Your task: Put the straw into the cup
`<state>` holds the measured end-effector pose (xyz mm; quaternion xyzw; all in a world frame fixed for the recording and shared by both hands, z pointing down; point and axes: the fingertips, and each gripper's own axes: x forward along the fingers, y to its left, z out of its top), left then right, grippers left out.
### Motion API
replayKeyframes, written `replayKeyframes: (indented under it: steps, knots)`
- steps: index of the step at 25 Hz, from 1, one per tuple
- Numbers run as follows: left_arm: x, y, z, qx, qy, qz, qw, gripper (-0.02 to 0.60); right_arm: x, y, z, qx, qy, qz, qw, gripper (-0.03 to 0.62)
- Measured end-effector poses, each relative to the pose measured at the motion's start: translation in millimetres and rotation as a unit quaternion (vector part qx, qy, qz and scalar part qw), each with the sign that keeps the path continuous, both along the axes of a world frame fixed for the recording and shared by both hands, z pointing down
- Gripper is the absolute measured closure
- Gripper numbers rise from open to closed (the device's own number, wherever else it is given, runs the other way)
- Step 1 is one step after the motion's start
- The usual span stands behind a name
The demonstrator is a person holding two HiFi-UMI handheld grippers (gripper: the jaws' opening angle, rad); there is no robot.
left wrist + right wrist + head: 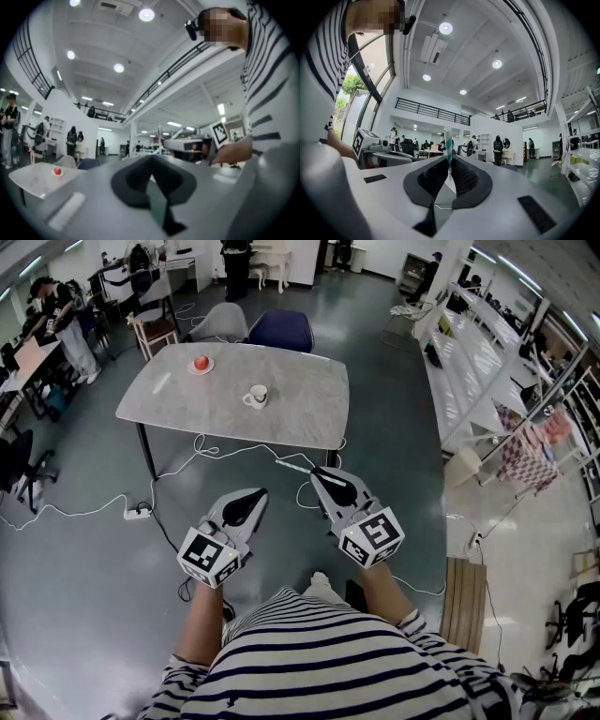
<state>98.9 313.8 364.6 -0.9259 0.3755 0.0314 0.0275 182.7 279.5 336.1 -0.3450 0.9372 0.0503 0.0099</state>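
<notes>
A white cup stands on the grey table, far ahead of both grippers. My right gripper is shut on a thin white straw with teal stripes, which juts out to the left past its tips. In the right gripper view the straw rises upright from between the dark pads. My left gripper is held level beside the right one, shut, with nothing in it. Its pads meet in the left gripper view. Both grippers hover over the floor, short of the table.
A red apple on a small plate sits at the table's far left. Two chairs stand behind the table. White cables trail on the floor under and before it. Shelving runs along the right. People stand at the far left.
</notes>
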Motion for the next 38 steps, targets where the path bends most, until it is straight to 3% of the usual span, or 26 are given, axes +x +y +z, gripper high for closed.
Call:
replayKeyframes:
  steps: [12, 17, 32, 38]
  knots:
    - [3.1, -3.2, 3.9, -0.010, -0.008, 0.013, 0.9998, 0.575, -7.9, -3.3, -2.6, 0.000, 0.002, -0.005, 1.000, 0.571]
    - [1.1, -11.7, 5.0, -0.013, -0.007, 0.013, 0.9998, 0.575, -11.1, -5.4, -9.4, 0.002, -0.021, -0.016, 1.000, 0.570]
    - [-8.7, -25.5, 12.4, -0.029, 0.011, 0.008, 0.9995, 0.575, -35.1, -12.1, -3.1, -0.004, 0.006, -0.034, 0.999, 0.569]
    - [-15.3, -62.8, 29.4, -0.045, 0.017, 0.009, 0.9988, 0.575, -45.9, -51.1, 9.6, -0.014, 0.013, -0.039, 0.999, 0.569]
